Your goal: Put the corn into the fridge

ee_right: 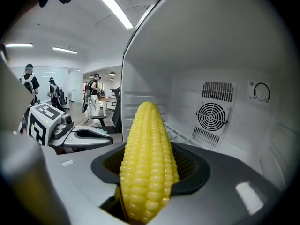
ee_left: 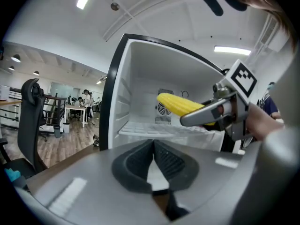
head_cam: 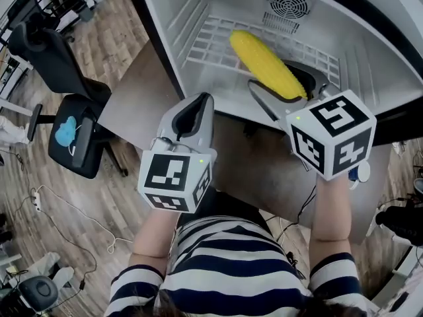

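Head view, corn: the yellow ribbed corn cob (head_cam: 266, 63) sits at upper centre, its tip over the white wire fridge shelf (head_cam: 208, 41) inside the open white fridge (head_cam: 173, 25).
Head view, right gripper: the grey right gripper with its marker cube (head_cam: 281, 84) is clamped on the cob's near end, probably so the free end goes in first.
Head view, left gripper: the grey left gripper (head_cam: 200, 101) hangs lower centre, just outside the fridge's front edge, and appears to be keeping out of the way.
Left gripper view, jaws: the black ribbed pads meet at their tips with nothing between them; the cob shows at centre right, carried above the shelf.
Right gripper view, jaws: they are clenched on the cob, which stands up from lower centre and points toward the round fan grille (ee_right: 212, 116) on the back wall.
Judgement: the corn is inside the cavity but not yet set down; the next step looks to be lowering it and letting go.
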`<state>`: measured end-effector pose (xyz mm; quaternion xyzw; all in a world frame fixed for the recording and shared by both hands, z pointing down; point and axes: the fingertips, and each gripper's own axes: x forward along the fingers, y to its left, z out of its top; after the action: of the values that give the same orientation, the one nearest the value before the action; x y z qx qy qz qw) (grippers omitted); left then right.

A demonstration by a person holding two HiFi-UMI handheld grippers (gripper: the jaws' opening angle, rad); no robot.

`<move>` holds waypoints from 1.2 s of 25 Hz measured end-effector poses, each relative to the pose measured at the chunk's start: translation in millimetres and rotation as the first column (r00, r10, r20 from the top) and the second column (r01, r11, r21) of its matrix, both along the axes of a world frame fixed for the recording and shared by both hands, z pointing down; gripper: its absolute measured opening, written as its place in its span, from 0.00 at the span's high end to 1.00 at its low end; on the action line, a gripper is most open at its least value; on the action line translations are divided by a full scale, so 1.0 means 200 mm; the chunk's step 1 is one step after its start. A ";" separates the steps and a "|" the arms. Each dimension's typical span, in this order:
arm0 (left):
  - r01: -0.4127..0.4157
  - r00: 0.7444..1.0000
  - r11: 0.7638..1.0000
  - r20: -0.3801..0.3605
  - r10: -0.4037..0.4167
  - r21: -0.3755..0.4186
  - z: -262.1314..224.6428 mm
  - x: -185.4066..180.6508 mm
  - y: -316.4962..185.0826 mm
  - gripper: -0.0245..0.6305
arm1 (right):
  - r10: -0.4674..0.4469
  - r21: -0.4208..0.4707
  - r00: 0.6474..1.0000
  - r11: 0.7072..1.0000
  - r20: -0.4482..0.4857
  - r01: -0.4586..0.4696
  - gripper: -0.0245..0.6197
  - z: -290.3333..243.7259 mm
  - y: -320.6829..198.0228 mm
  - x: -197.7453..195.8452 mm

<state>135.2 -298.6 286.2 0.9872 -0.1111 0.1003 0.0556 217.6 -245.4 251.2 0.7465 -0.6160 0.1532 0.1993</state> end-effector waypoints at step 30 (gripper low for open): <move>-0.002 1.000 1.000 -0.024 0.002 -0.025 0.10 0.05 -0.13 0.96 | -0.027 -0.212 0.999 0.977 -0.044 0.017 0.57 0.17 -0.32 0.27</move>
<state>145.0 -324.5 306.9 0.9876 -0.1081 0.0900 0.0691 272.5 -310.3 284.9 0.7175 -0.5997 0.1984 0.2937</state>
